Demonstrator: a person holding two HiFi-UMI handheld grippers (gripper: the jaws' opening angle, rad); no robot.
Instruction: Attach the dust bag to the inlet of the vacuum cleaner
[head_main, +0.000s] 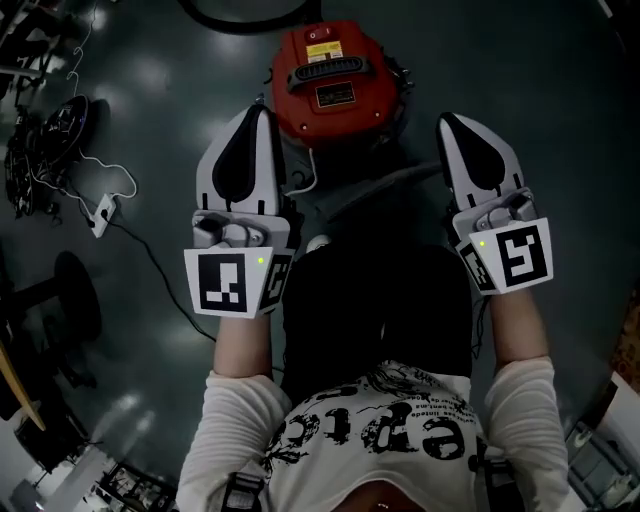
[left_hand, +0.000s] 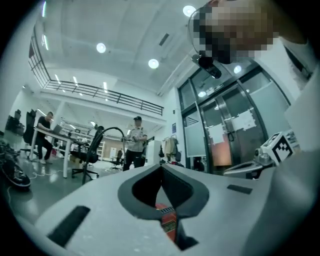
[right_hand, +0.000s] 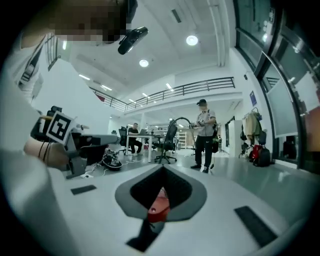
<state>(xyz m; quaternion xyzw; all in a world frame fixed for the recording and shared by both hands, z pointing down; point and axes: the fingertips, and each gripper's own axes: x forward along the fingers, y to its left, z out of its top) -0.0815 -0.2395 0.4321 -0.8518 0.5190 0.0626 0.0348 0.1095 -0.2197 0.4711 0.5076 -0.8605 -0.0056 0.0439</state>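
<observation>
A red vacuum cleaner (head_main: 330, 85) sits on the dark floor ahead of me, its black handle and yellow label facing up. I hold both grippers up at about chest height, pointing forward and level. My left gripper (head_main: 262, 110) is shut and empty, its tip over the vacuum's left edge in the head view. My right gripper (head_main: 447, 122) is shut too, with nothing in it, to the right of the vacuum. A strip of the red vacuum (left_hand: 167, 220) shows through the left gripper's (left_hand: 161, 167) jaw window, and the vacuum (right_hand: 159, 205) also shows through the right gripper's (right_hand: 162, 167). No dust bag is in view.
A white power strip (head_main: 100, 212) and its cable lie on the floor at the left, beside a tangle of cables (head_main: 45, 130). A black hose (head_main: 240, 15) curves past the top edge. Farther off a person (right_hand: 204, 135) stands holding a hose, near desks and office chairs.
</observation>
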